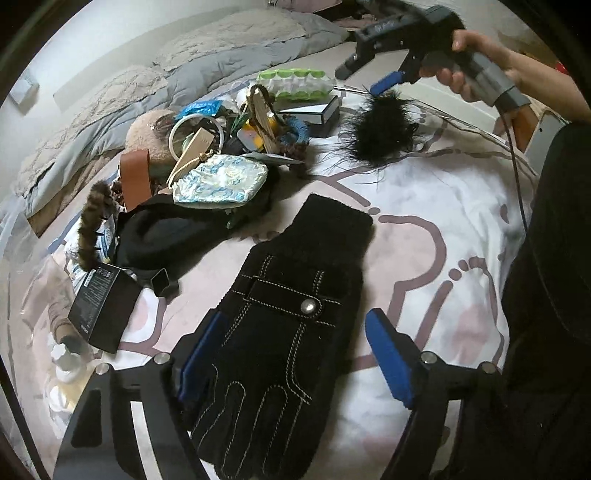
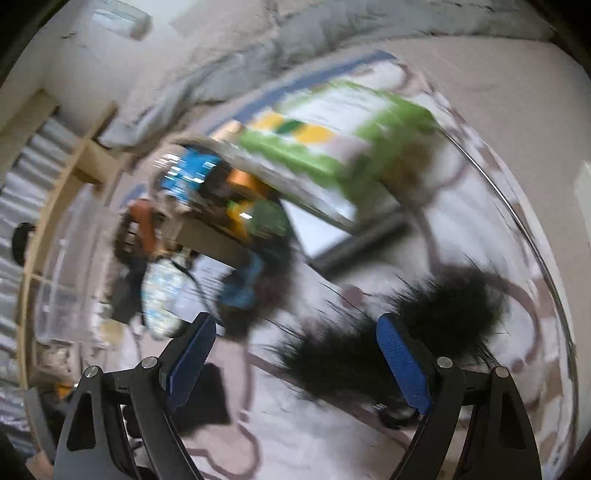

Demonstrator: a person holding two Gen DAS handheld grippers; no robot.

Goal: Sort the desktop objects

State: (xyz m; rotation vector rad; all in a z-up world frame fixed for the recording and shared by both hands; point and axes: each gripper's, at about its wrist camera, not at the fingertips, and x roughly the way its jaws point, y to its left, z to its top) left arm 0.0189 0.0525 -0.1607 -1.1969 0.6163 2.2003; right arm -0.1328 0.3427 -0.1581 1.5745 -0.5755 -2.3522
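Black stitched glove (image 1: 284, 332) lay flat on white patterned bedsheet (image 1: 443, 229), between spread pads of left gripper (image 1: 295, 362), released; black fur pompom (image 1: 384, 129) further back, under right gripper (image 1: 369, 79), spread wide, nothing gripped; clutter pile (image 1: 207, 147) heaped left of pompom; right view blurred.

A grey quilted duvet (image 1: 122, 85) lies bunched along the white wall (image 1: 92, 33) behind.
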